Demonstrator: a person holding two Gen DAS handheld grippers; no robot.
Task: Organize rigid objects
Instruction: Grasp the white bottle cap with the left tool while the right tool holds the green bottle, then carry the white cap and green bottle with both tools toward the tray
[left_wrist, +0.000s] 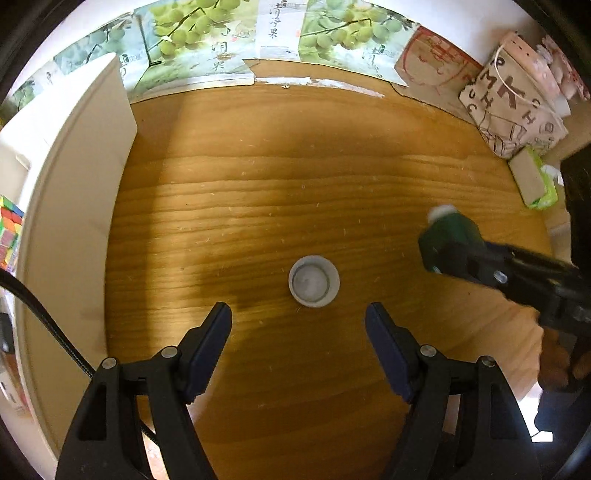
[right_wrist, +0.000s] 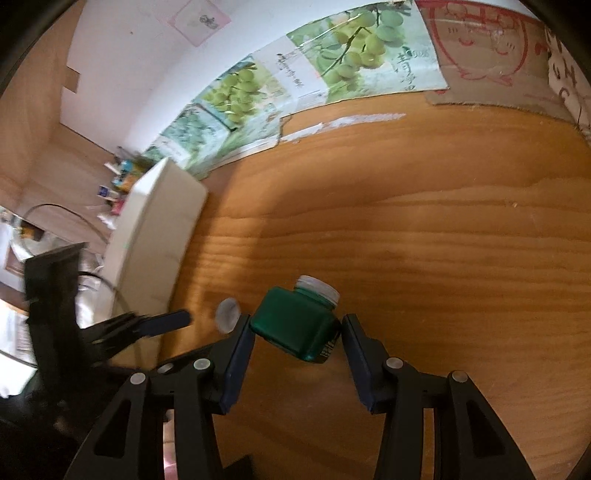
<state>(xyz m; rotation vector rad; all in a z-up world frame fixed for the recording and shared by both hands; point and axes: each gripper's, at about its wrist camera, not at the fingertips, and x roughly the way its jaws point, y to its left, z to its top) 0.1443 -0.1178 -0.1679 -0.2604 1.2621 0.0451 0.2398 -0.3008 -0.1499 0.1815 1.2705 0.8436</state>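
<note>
A small white cap (left_wrist: 314, 282) lies open side up on the wooden table (left_wrist: 295, 184), just ahead of my left gripper (left_wrist: 298, 312). That gripper points down at it, open and holding nothing. To the right, my right gripper (left_wrist: 448, 254) is shut on a dark green square bottle (left_wrist: 452, 229). In the right wrist view the bottle (right_wrist: 295, 325) sits tilted between the pads of the right gripper (right_wrist: 297, 320), its white threaded neck (right_wrist: 319, 288) uncapped and pointing away. The cap (right_wrist: 227, 314) shows blurred to its left, near a left gripper finger (right_wrist: 166, 321).
A tall white box (left_wrist: 74, 177) stands along the table's left side, with a colourful cube (left_wrist: 9, 232) beyond it. Grape-printed cardboard (left_wrist: 207, 40) lines the back. A patterned bag (left_wrist: 513, 107) and a green tissue pack (left_wrist: 535, 181) sit at the right.
</note>
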